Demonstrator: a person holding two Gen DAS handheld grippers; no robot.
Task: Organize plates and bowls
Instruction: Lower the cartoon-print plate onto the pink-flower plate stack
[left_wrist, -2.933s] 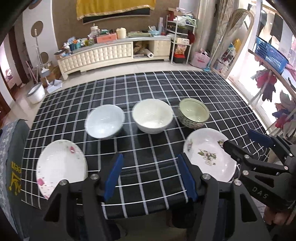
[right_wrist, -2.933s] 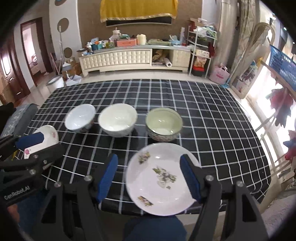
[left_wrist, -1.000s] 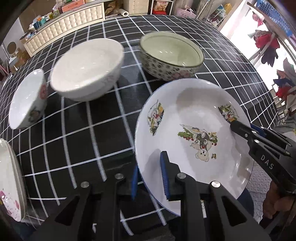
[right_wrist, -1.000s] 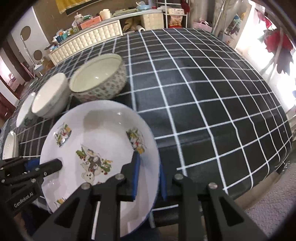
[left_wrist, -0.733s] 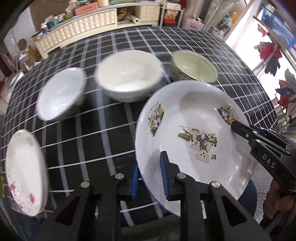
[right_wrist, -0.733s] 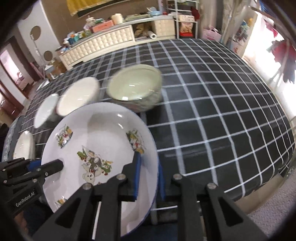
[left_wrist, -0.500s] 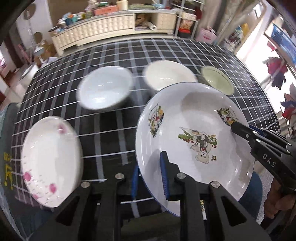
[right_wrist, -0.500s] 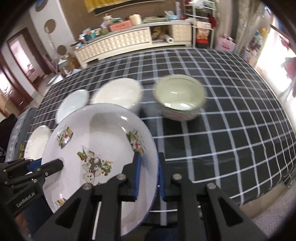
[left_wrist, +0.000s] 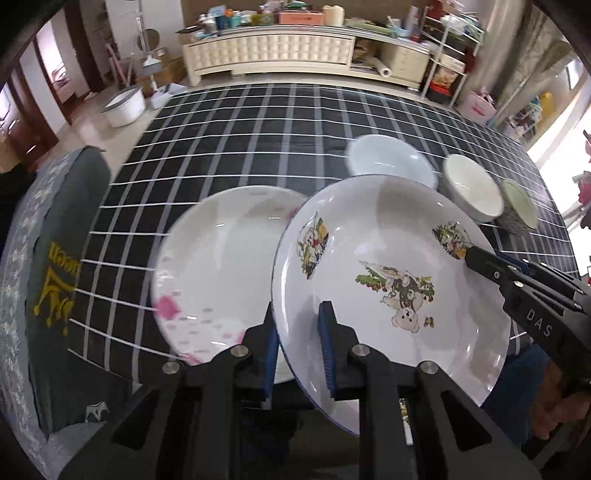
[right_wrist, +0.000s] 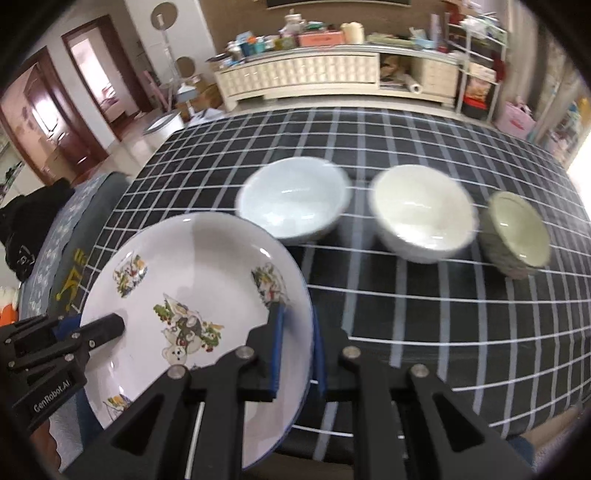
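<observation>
left gripper: clamped on near rim of cartoon plate | right gripper: clamped on its opposite rim | cartoon plate: held tilted, its edge overlapping pink plate on desk | bowls: blue bowl, white bowl, green bowl in a row behind

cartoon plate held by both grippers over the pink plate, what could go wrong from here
1. The cartoon plate is pinched only at its rim by the left gripper and the right gripper; uneven motion could twist it loose.
2. It is tilted and partly over the pink-patterned plate; lowering it askew could knock rim on rim.
3. The pale blue bowl sits close behind and could get bumped.
</observation>
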